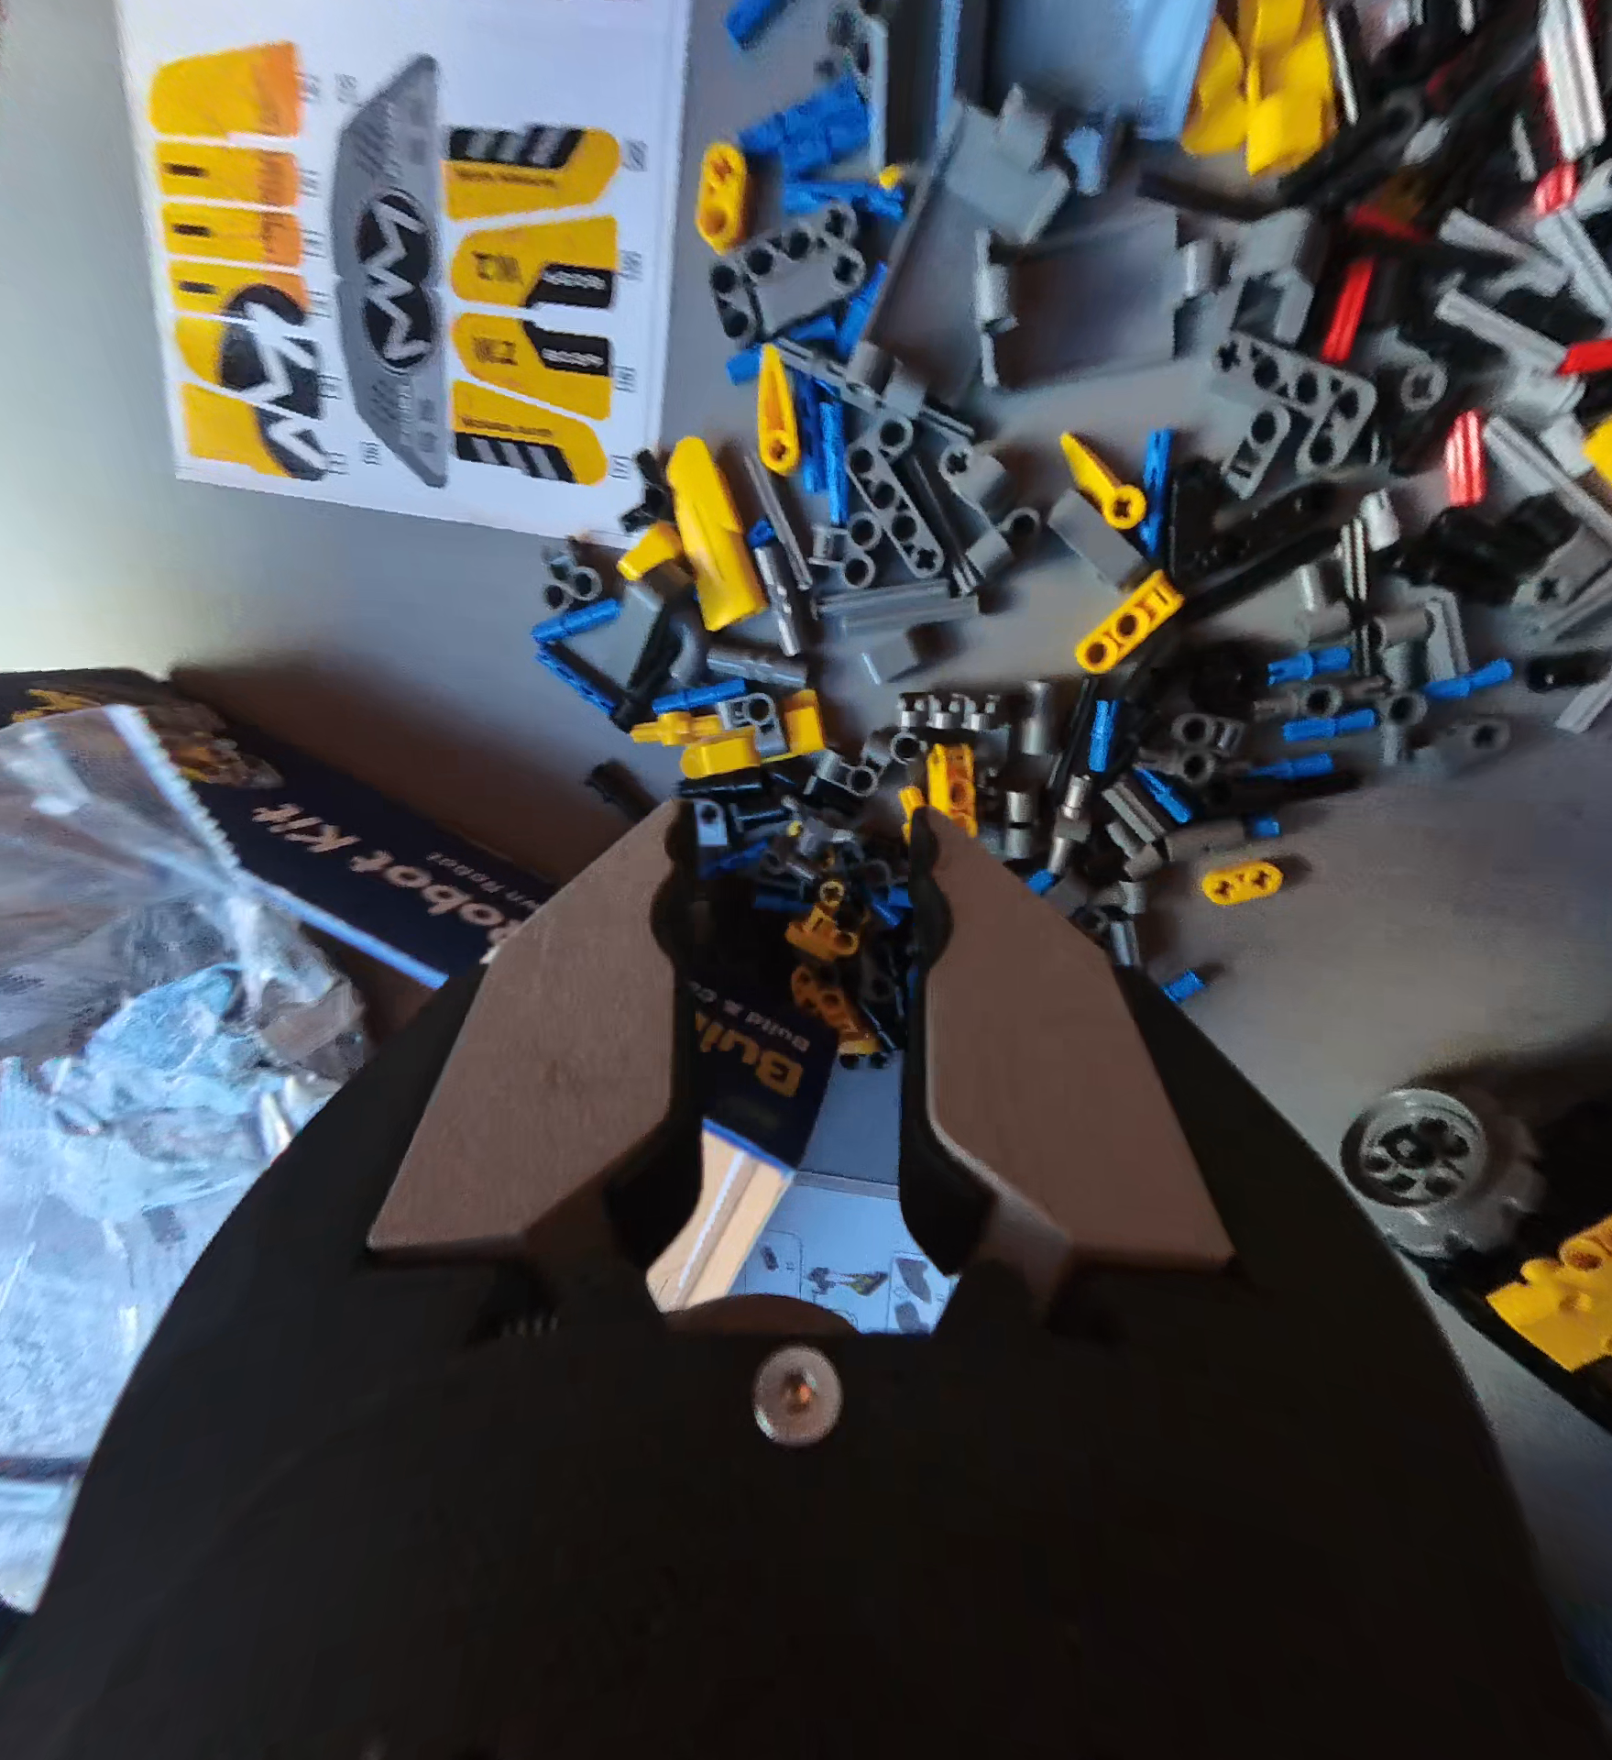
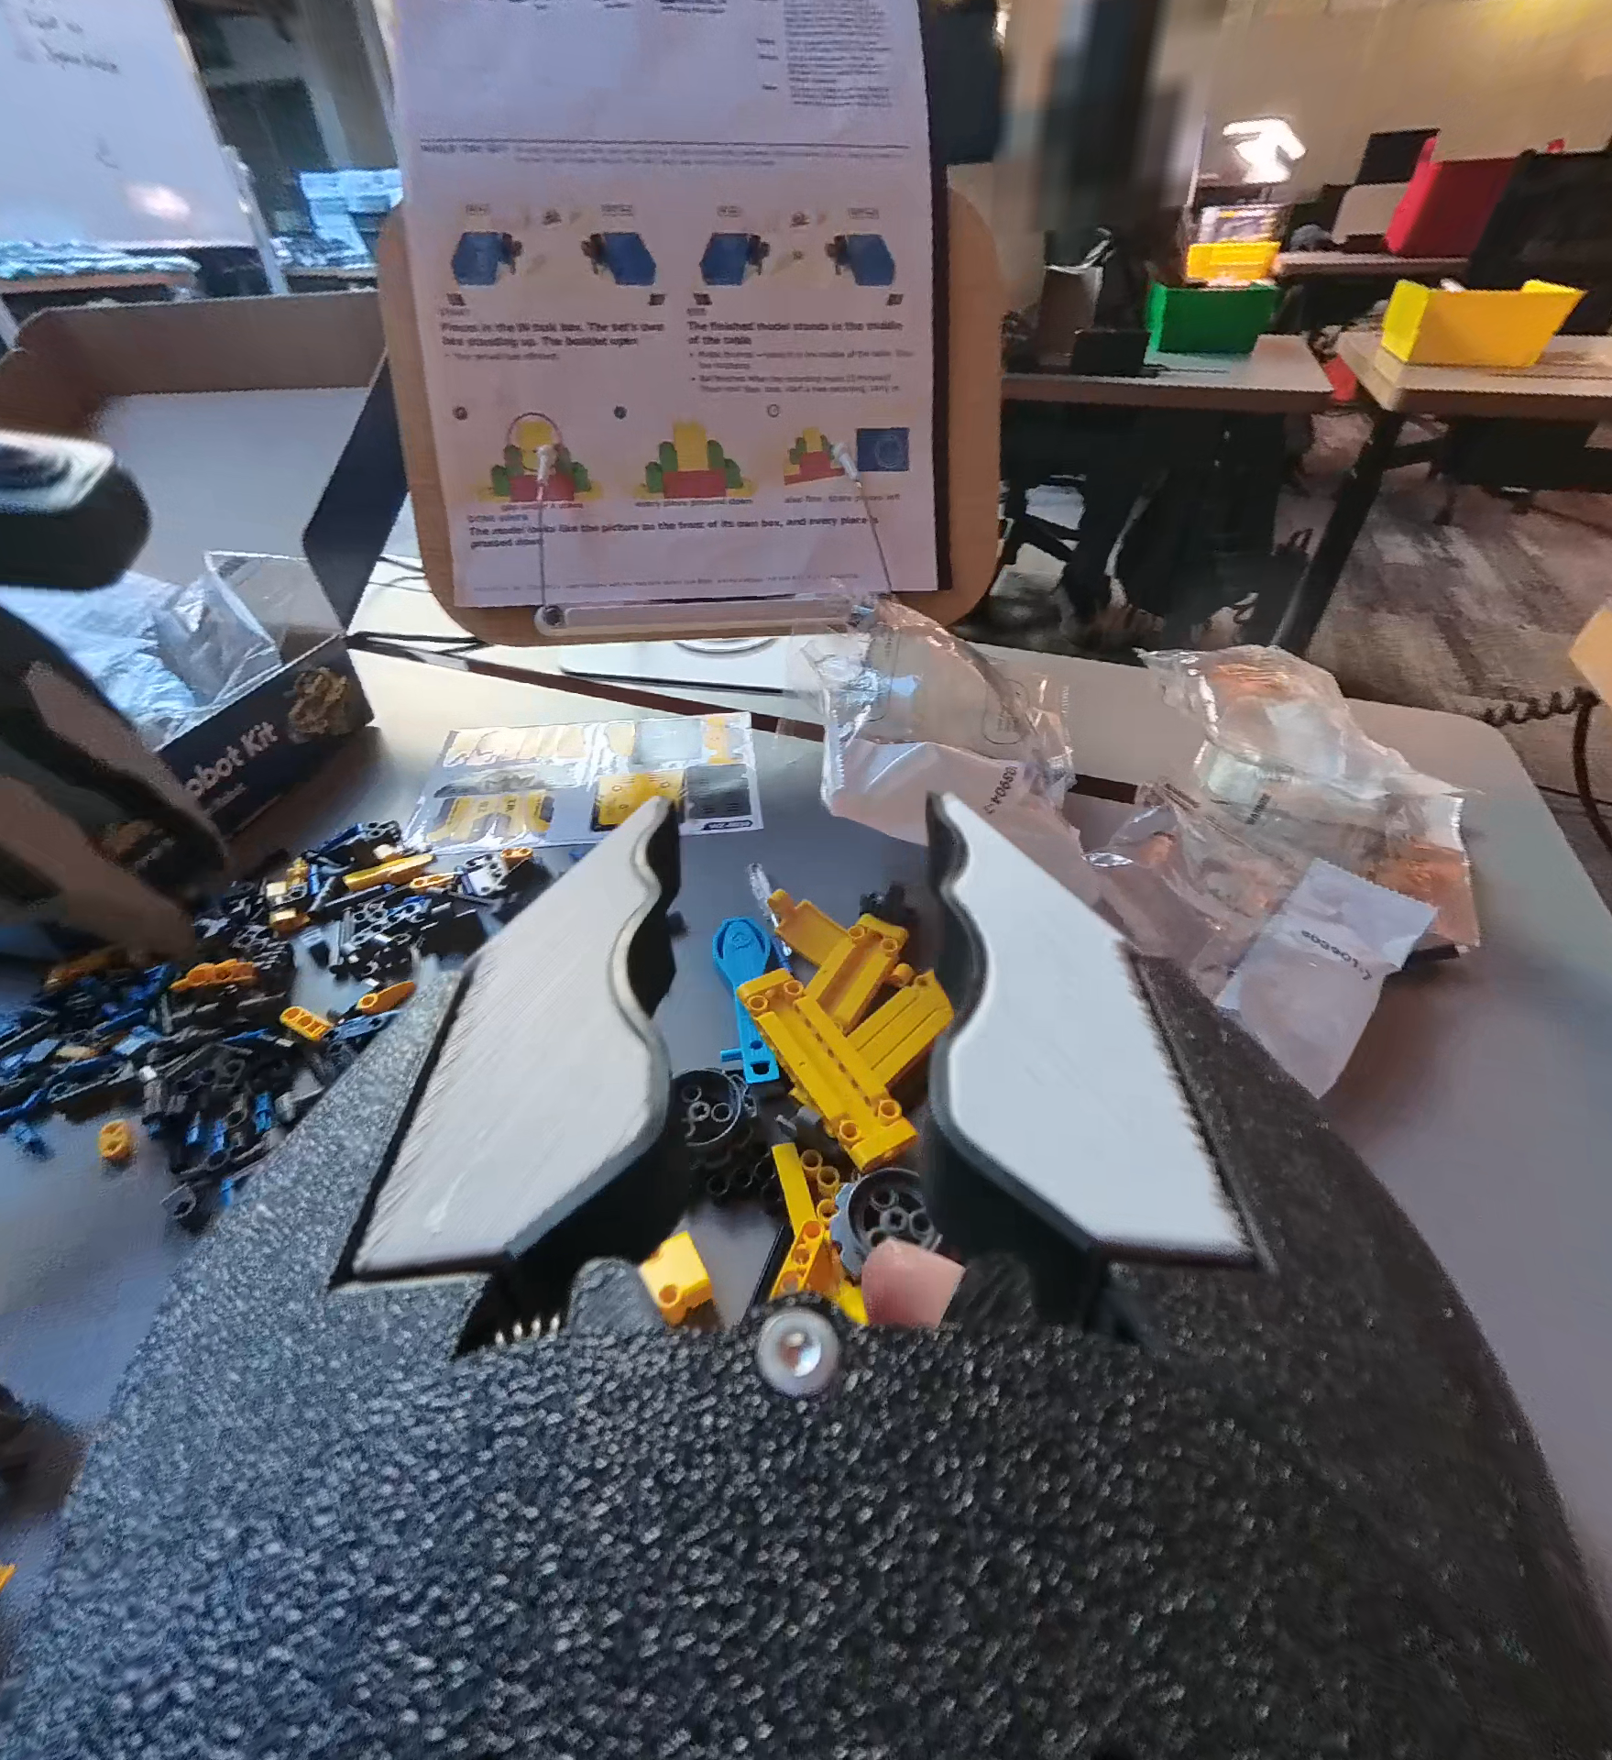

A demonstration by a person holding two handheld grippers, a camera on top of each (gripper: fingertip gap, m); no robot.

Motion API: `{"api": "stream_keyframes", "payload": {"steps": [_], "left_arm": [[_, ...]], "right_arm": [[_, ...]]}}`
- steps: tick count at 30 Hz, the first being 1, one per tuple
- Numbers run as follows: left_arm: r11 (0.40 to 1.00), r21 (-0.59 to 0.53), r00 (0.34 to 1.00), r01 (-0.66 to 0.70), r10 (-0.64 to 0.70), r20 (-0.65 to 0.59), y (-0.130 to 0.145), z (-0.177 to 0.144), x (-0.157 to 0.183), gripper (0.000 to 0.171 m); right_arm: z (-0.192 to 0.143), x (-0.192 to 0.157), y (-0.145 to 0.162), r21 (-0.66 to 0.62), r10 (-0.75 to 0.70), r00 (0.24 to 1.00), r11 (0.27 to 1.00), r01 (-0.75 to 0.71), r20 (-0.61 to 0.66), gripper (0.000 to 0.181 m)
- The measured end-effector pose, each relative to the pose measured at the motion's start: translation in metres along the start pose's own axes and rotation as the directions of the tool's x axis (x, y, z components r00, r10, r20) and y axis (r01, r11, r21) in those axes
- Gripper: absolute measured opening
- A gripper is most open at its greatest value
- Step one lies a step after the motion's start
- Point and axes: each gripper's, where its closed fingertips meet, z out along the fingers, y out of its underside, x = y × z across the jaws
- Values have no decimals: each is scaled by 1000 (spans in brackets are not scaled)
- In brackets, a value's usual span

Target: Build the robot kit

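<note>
While both grippers, left gripper (image 1: 797,838) and right gripper (image 2: 802,829), hang spread and empty, your sweep could scatter the loose pieces (image 1: 1049,533) off the surface (image 1: 211,590).

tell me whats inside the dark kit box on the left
Crumpled clear plastic bags poke out of the open dark kit box. Whatever lies beneath them is covered, and the left claw blocks the box's near side.

A big pile of small blue, grey, black and yellow plastic building pieces (image 1: 1021,590) is spread on the grey table (image 1: 259,590), beside a white sticker sheet (image 1: 402,257). Crumpled clear plastic bags (image 2: 1278,819) are seen nearby.
</note>
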Motion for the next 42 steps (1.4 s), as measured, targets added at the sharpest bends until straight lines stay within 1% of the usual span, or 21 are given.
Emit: {"api": "stream_keyframes", "payload": {"steps": [2, 5, 6, 7, 8, 9, 11, 13, 16, 19, 22, 23, 25, 27, 29, 33, 36, 38, 42], "left_arm": [[998, 46, 999, 40, -41, 14, -5, -8, -8, 42], [994, 83, 997, 71, -72, 8, -7, -15, -14, 42], [993, 87, 997, 79, -80, 12, -7, -15, -17, 42], [991, 94, 995, 95, -97, 12, -7, -15, -19, 41], [987, 106, 993, 119, -120, 5, -10, -15, -20, 38], [983, 121, 990, 139, -140, -2, -14, -15, -20, 35], [978, 139, 987, 158, -160, 2, -20, -12, -22, 30], [978, 131, 986, 163, -166, 16, -21, -5, -22, 26], [980, 122, 987, 157, -160, 12, -22, -1, -20, 26], [983, 124, 990, 138, -140, 7, -25, 0, -15, 28], [985, 113, 992, 128, -129, 1, -24, 2, -11, 29], [986, 108, 992, 126, -126, -2, -24, 3, -9, 29], [987, 100, 992, 126, -126, -9, -24, 5, -7, 29], [987, 101, 992, 126, -125, -13, -25, 6, -5, 29], [987, 106, 993, 122, -121, -19, -26, 6, -4, 30], [987, 114, 994, 112, -110, -25, -29, 6, -1, 36], [991, 103, 996, 83, -82, -18, -29, 8, 4, 36], [992, 114, 997, 61, -55, -50, -34, 8, 15, 36], [991, 137, 984, 0, 25, -177, -42, 9, 50, 40]], "right_arm": [[-2, -4, 2, -11, 5, 999, 1000, -4, 39, 55], [2, -15, 11, -60, 2, 994, 998, 4, 111, 31], [3, -22, 15, -84, 14, 988, 996, -1, 153, 20], [4, -29, 21, -111, 27, 981, 994, -6, 194, 1], [4, -35, 25, -131, 34, 975, 991, -5, 218, 0], [5, -37, 27, -145, 24, 976, 989, 8, 216, 0], [7, -33, 28, -145, -42, 986, 987, 66, 164, 0], [7, -28, 25, -128, -90, 989, 986, 105, 115, 0], [6, -26, 26, -131, -62, 991, 988, 77, 115, 0], [1, -32, 18, -98, -19, 984, 995, 37, 176, 0], [-11, -57, -2, 1, 2, 941, 1000, -3, 339, 0], [-12, -64, -3, 10, 11, 923, 1000, -16, 385, 0], [-8, -72, 4, -29, 54, 904, 999, -46, 424, 0], [-3, -72, 12, -74, 54, 912, 997, -26, 406, 0], [1, -65, 18, -91, -3, 939, 995, 37, 343, 0], [5, -58, 23, -109, -47, 956, 991, 82, 290, 0], [6, -51, 22, -99, -80, 966, 989, 107, 245, 1], [7, -48, 20, -87, -94, 970, 989, 116, 226, 4], [7, -47, 20, -83, -98, 971, 989, 119, 219, 4]]}}
